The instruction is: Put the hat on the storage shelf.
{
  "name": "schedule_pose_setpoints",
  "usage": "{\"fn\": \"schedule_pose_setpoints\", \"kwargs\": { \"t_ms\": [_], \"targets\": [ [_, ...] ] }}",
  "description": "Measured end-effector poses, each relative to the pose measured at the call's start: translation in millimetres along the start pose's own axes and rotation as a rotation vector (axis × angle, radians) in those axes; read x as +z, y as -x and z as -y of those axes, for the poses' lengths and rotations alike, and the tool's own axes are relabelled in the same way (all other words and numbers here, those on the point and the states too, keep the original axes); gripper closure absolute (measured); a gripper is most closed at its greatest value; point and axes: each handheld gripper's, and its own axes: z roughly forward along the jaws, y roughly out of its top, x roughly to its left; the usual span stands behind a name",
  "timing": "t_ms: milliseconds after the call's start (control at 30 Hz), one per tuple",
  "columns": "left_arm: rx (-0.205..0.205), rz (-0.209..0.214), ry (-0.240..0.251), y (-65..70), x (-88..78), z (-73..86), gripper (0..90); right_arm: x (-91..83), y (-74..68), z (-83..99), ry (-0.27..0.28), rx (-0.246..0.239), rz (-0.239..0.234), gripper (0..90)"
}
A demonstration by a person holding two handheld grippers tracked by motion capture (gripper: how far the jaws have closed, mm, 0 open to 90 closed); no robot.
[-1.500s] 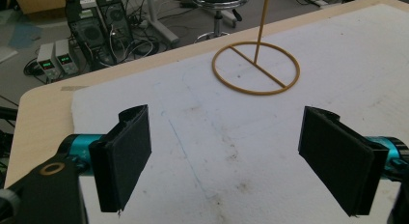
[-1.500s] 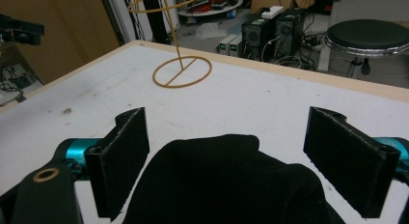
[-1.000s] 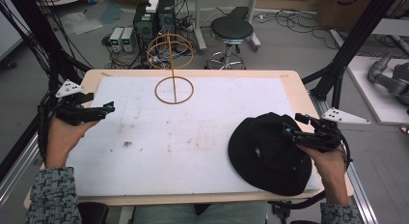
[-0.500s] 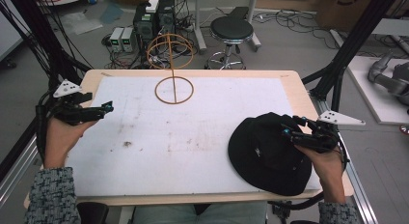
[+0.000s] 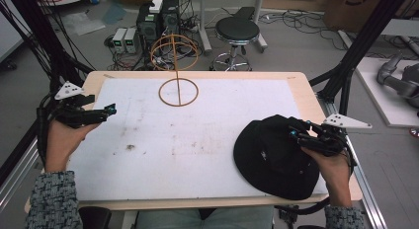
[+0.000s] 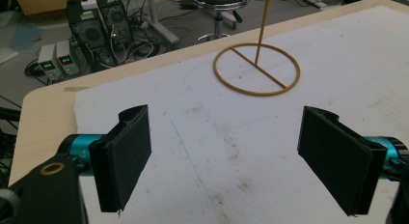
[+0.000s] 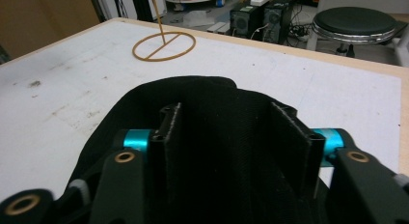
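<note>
Your right gripper (image 5: 296, 133) is hovering over the black hat (image 5: 274, 157), jaws partly spread around a fold of its crown, near the table's (image 5: 296, 86) right front edge. Your left gripper (image 5: 106, 112) is waiting wide open at the left edge, with bare white mat (image 5: 217, 125) lying between them and the wire stand (image 5: 178, 91) sitting toward the far edge.

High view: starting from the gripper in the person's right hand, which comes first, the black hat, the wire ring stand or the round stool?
From the right gripper:
1. Black hat, right under its jaws, at the table's near right.
2. Wire ring stand, across the table at its far edge.
3. Round stool, on the floor beyond the table.
</note>
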Motion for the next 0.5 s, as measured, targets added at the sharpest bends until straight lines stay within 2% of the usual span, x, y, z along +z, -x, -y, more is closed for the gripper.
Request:
{"fn": "schedule_pose_setpoints", "kwargs": {
  "t_ms": [500],
  "targets": [
    [0.002,0.002,-0.001,-0.4,0.0,0.2,19.7,-2.6,-1.8,-1.3,0.029,0.015,0.007,79.3]
  ]
}}
